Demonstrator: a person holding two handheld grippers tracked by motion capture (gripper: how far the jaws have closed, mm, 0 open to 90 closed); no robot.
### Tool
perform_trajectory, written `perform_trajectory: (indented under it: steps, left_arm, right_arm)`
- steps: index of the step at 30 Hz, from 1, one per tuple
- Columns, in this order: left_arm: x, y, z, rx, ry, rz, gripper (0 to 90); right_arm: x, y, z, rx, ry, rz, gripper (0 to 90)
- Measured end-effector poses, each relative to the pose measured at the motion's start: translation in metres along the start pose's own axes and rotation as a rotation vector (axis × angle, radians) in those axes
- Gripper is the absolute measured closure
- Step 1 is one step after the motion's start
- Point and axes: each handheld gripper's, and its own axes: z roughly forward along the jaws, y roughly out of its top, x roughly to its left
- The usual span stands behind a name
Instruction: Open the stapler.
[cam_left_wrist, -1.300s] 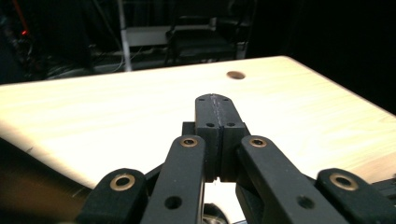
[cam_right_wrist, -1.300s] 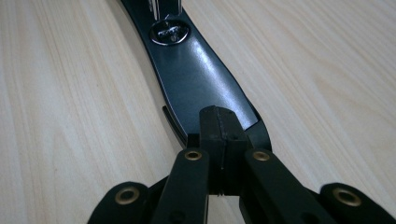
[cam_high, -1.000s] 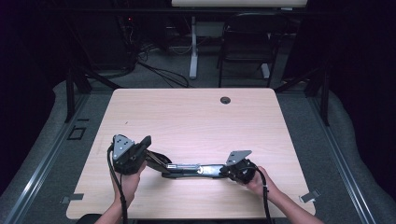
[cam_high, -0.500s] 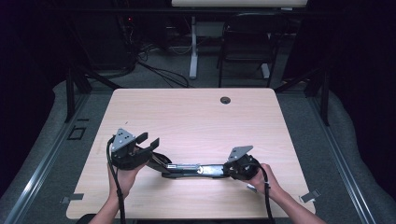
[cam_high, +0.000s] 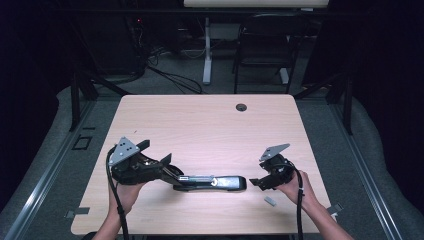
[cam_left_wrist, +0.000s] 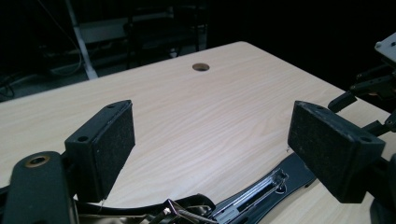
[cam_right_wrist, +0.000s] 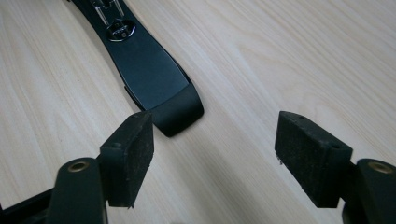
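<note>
Dark floor and dim office furniture surround the pale wood worktop on which we are working. Nearest the front edge, a small grey piece lies on the wood just below our right gripper. That gripper sits in our right hand at the right front; its jaws have just been opening and now stand apart with nothing between them. In the right gripper view the rounded black end of the tool lies on the wood just beyond the jaw on that view's left, not touching either pad.

Our left gripper, held in the left hand, hangs over the tool's other end; its jaws have likewise just been opening and stand wide, gripping nothing. The long black tool, with a metal strip along its middle, lies flat between the two grippers, parallel to the front edge. In the left gripper view it shows low, beneath the jaws.

Farther back a round cable hole pierces the wood. Beyond the worktop stand a chair and cables on the floor.
</note>
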Motion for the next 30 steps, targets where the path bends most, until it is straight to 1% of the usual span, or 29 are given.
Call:
perform_trajectory:
  steps: [1,2,3,4,6,8,10,12,13,14,15,16,20,23,26,27,28,30]
  left_arm:
    - [-0.001,0.002,-0.005,-0.018,0.011,0.008,15.0]
    - [-0.001,0.003,-0.009,-0.025,0.02,0.011,14.5]
    - [0.0,0.005,-0.014,-0.03,0.037,0.022,14.0]
    - [0.002,0.006,-0.017,-0.038,0.045,0.024,13.2]
    - [0.006,0.008,-0.023,-0.051,0.066,0.021,12.4]
    - [0.012,0.008,-0.029,-0.064,0.086,0.008,11.3]
    - [0.016,0.008,-0.035,-0.081,0.112,0.004,10.8]
    - [0.019,0.01,-0.042,-0.079,0.139,0.018,8.6]
    - [0.021,0.01,-0.044,-0.078,0.152,0.015,8.4]
    - [0.023,0.01,-0.045,-0.077,0.155,0.008,8.2]
    - [0.027,0.009,-0.047,-0.076,0.163,-0.006,7.3]
    - [0.029,0.008,-0.048,-0.071,0.164,-0.011,6.9]
    - [0.04,0.007,-0.05,-0.026,0.176,-0.033,3.3]
    - [0.046,0.001,-0.049,0.011,0.16,-0.06,0.5]
    - [0.048,-0.007,-0.046,0.04,0.155,-0.067,0.4]
    - [0.048,-0.009,-0.045,0.057,0.155,-0.064,0.4]
    - [0.049,-0.011,-0.044,0.063,0.155,-0.064,0.3]
    - [0.051,-0.016,-0.044,0.073,0.143,-0.079,0.3]
  right_arm:
    - [-0.002,-0.001,-0.002,0.004,-0.003,0.013,24.4]
    - [-0.004,-0.002,-0.005,0.008,-0.003,0.026,21.3]
    - [-0.005,-0.002,-0.006,0.016,-0.007,0.037,15.7]
    - [-0.007,-0.003,-0.006,0.033,-0.016,0.048,10.8]
    - [-0.009,-0.004,-0.006,0.05,-0.009,0.051,7.6]
    - [-0.011,-0.005,-0.005,0.067,-0.009,0.066,3.4]
    - [-0.012,-0.006,-0.005,0.084,-0.016,0.065,2.6]
    - [-0.014,-0.008,-0.006,0.081,-0.017,0.074,2.0]
    - [-0.015,-0.009,-0.007,0.087,-0.017,0.079,2.0]
    - [-0.016,-0.01,-0.008,0.088,-0.021,0.08,2.0]
    - [-0.018,-0.01,-0.009,0.087,-0.019,0.083,2.1]
    - [-0.019,-0.011,-0.009,0.083,-0.024,0.089,2.2]
    - [-0.022,-0.012,-0.01,0.094,-0.033,0.1,3.6]
    - [-0.024,-0.013,-0.009,0.102,-0.032,0.107,4.5]
    - [-0.026,-0.013,-0.009,0.101,-0.037,0.109,4.7]
    - [-0.026,-0.013,-0.009,0.107,-0.039,0.112,4.7]
    - [-0.027,-0.013,-0.01,0.103,-0.043,0.117,4.8]
    - [-0.028,-0.012,-0.011,0.107,-0.043,0.12,4.7]
